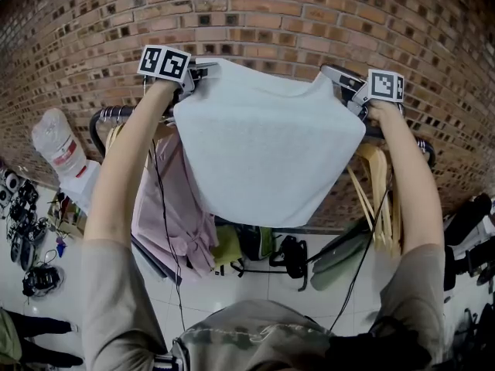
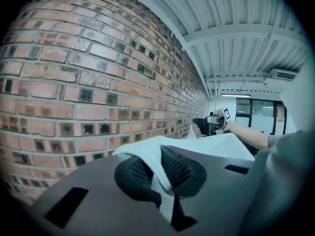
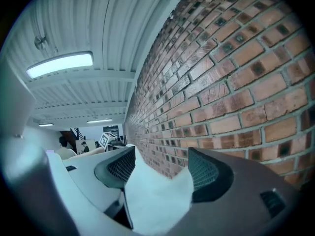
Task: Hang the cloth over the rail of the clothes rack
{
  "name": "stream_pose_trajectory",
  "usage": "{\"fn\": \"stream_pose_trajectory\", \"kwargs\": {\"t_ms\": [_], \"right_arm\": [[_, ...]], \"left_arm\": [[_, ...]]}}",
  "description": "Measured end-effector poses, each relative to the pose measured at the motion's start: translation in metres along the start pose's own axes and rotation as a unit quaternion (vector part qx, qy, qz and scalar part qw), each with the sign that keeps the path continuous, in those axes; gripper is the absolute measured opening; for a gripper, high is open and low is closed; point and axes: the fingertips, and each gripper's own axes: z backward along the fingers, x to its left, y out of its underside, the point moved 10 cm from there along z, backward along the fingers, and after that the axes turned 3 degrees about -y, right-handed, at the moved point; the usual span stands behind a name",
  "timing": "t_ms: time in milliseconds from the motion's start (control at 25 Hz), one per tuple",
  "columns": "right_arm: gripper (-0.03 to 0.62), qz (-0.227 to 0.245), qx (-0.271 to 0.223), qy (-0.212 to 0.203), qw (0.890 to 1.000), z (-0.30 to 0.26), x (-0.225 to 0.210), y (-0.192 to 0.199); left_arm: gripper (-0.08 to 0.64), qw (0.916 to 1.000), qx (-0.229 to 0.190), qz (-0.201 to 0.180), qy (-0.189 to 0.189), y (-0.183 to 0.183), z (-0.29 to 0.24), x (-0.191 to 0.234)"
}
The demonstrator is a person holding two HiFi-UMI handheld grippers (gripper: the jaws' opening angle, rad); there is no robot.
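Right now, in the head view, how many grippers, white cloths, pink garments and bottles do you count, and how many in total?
Grippers: 2, the left gripper and the right gripper
White cloth: 1
Pink garment: 1
Bottle: 1
Total: 5

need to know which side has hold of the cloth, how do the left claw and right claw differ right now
The left claw's jaws are together, while the right claw's stand wide apart. The left claw pinches a corner of the white cloth. In the right claw, the other corner lies loose between the jaws. Shared: both sit at the cloth's top edge, close to the brick wall.
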Motion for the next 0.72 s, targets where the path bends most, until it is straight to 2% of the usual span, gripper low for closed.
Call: {"fn": "stream_pose_trajectory", "kwargs": {"t_ms": [240,400,520,600,720], "right_arm": [[0.312,0.007,-0.032,0.001,0.999,0.006,0.004,-0.004],[0.311,0.042,-0.074,-0.011,0.996,0.016,0.012,-0.017],[0.311,0.101,-0.112,-0.024,0.988,0.029,0.030,-0.038],[0.311,0.145,-0.146,-0.034,0.978,0.041,0.048,-0.055],[0.310,0.166,-0.183,-0.052,0.968,0.061,0.077,-0.073]], "left_arm": [[0.015,0.9995,0.029,-0.017,0.001,0.005,-0.004,-0.006],[0.015,0.9994,0.032,-0.015,-0.004,0.005,-0.004,-0.008],[0.015,0.9990,0.041,-0.019,-0.009,0.006,-0.004,-0.006],[0.015,0.9990,0.040,-0.018,-0.009,0.007,-0.003,-0.004],[0.015,0.9987,0.045,-0.023,-0.003,0.007,-0.007,-0.007]]}}
